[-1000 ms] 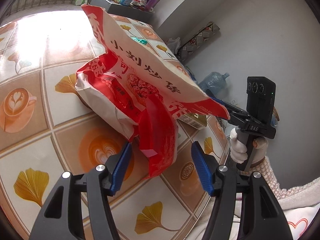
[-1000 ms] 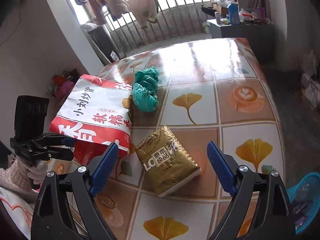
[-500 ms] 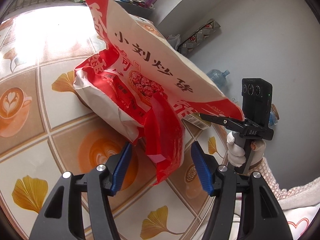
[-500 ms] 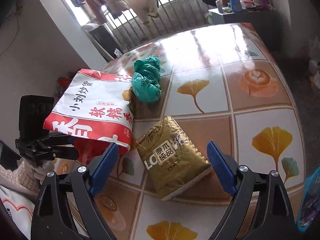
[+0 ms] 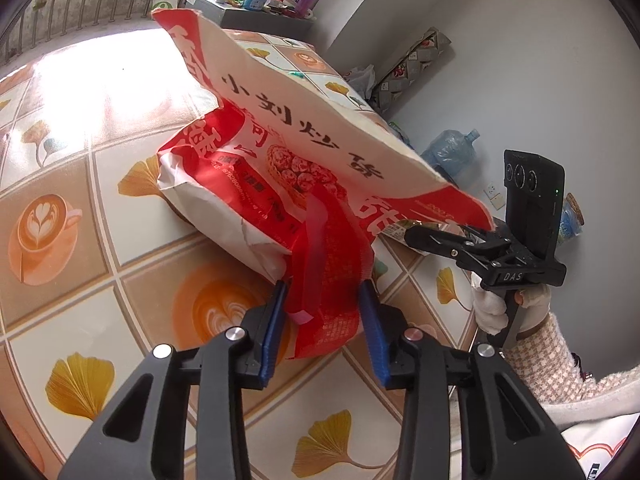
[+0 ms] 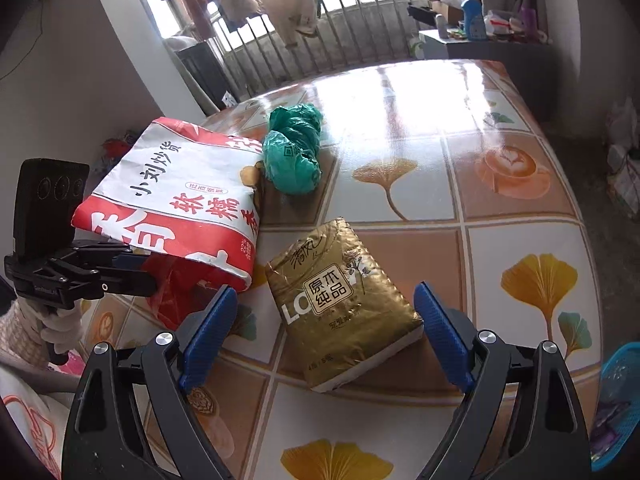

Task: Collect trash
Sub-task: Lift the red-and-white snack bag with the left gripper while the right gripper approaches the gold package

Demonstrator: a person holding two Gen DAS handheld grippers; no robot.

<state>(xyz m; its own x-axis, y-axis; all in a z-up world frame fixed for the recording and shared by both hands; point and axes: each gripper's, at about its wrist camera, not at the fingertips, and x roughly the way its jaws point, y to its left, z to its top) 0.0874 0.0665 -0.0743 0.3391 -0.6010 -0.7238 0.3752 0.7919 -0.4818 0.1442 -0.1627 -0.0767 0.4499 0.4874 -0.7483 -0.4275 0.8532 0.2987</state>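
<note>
A big red-and-white paper snack bag (image 5: 304,132) lies on the tiled table (image 5: 80,184), its open mouth tipped up. A crumpled red plastic bag (image 5: 328,280) hangs from that mouth, between the blue pads of my left gripper (image 5: 322,316). The jaws are closing and the pads touch the plastic on both sides. My right gripper (image 6: 324,334) stands open above a gold tissue pack (image 6: 340,300), gripping nothing. A scrunched green plastic bag (image 6: 294,156) sits behind the snack bag (image 6: 180,200).
The table edge runs close on the right, with a blue basket (image 6: 616,400) below it. A water bottle (image 5: 452,152) stands on the floor by the wall. A cluttered cabinet (image 6: 480,40) stands beyond the table's far end.
The left jaws have narrowed from well apart to touching the red plastic bag, which now sits deeper between them. The right gripper has stayed open over the gold pack.
</note>
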